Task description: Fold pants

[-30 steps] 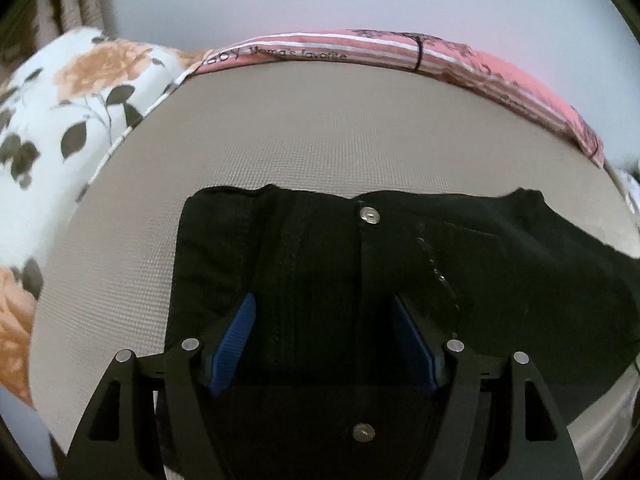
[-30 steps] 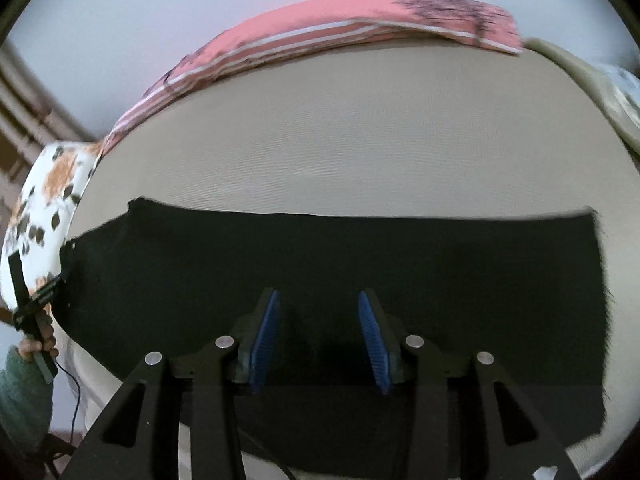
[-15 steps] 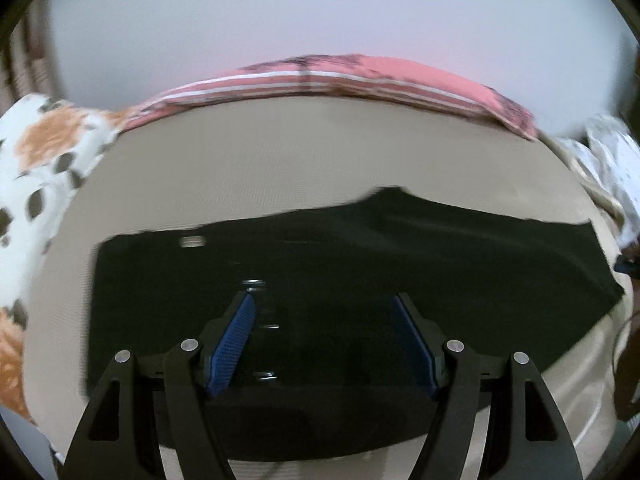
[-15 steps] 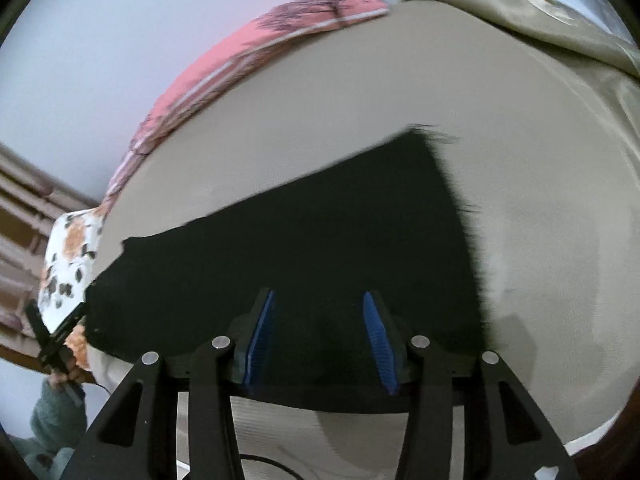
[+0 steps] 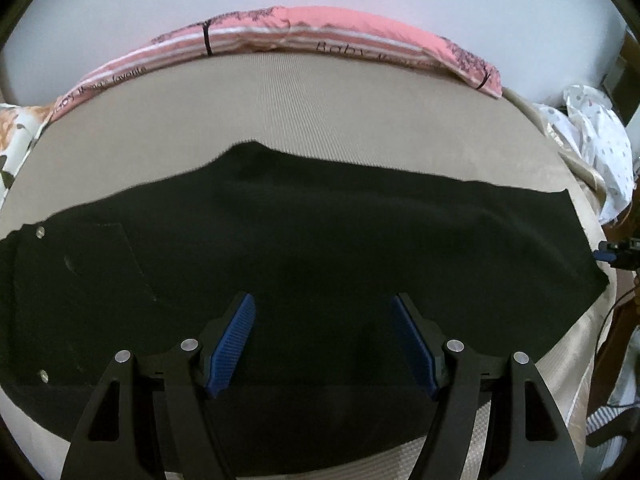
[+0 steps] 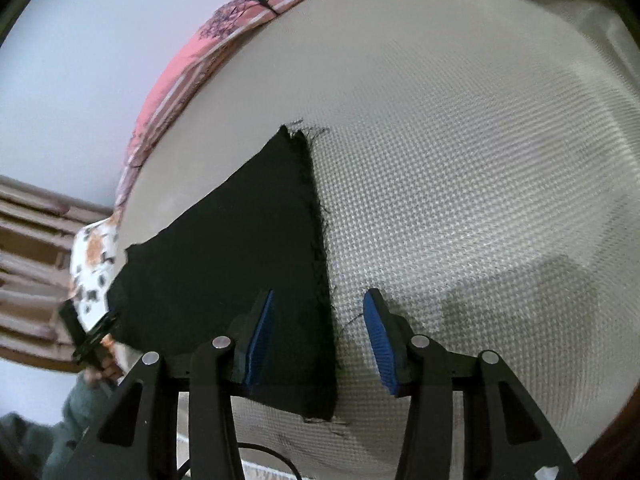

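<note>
A beige woven mattress (image 5: 320, 112) fills both views and serves as the landmark. Along its far edge runs a pink striped pillow (image 5: 304, 32) printed with dark trees and lettering; at its left end sits a floral cushion (image 5: 16, 136) in white and orange, and at its right end a crumpled white dotted cloth (image 5: 600, 152).

The black pants (image 5: 304, 248) lie flat across the near half of the mattress, stretched lengthwise, waist toward the floral cushion and frayed leg hem (image 6: 316, 240) toward the dotted cloth. A back pocket and two metal rivets show near the waist end.

The left gripper (image 5: 324, 344) hangs above the middle of the pants, its blue pads (image 5: 232, 344) wide apart with nothing between them but the cloth lying below.

The right gripper (image 6: 318, 340) hangs over the hem end; its jaws stand apart and grip nothing, the frayed edge lying under the gap, the left pad over black cloth and the right pad over bare mattress.

In the right wrist view, at the mattress's cushion end, a hand in a grey-green sleeve (image 6: 68, 420) holds the other gripper's handle.
</note>
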Demonstrator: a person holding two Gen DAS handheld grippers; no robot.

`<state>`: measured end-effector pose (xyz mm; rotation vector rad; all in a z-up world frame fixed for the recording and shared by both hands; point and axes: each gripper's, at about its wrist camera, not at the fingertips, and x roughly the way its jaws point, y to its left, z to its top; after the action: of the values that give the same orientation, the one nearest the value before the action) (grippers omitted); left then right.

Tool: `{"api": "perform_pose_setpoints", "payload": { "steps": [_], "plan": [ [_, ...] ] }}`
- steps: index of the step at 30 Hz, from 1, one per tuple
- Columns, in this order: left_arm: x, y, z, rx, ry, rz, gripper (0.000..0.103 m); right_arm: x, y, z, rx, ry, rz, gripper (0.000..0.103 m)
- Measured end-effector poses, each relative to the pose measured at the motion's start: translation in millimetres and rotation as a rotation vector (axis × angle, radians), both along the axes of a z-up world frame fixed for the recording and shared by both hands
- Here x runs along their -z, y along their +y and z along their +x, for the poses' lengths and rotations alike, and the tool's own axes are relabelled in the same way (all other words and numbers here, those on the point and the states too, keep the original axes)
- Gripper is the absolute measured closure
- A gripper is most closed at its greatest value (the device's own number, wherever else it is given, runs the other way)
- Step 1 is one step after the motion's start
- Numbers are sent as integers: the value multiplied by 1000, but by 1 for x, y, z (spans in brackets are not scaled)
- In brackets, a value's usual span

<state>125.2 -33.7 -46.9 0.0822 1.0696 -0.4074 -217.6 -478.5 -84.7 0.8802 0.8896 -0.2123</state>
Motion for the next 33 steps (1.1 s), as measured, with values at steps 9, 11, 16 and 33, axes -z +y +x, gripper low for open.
{"api": "perform_pose_setpoints", "payload": {
  "steps": [9, 11, 16, 33],
  "plan": [
    [24, -11, 1, -30, 47, 52, 32, 23, -4, 18, -162, -194, 169, 67],
    [25, -14, -1, -31, 39, 63, 32, 28, -4, 28, -173, -201, 182, 84],
    [29, -21, -4, -15, 15, 103, 31, 30, -1, 39, -161, -200, 181, 93],
    [-10, 26, -1, -52, -42, -33, 29, -54, 123, 126, -195, -278, 156, 95]
  ]
}}
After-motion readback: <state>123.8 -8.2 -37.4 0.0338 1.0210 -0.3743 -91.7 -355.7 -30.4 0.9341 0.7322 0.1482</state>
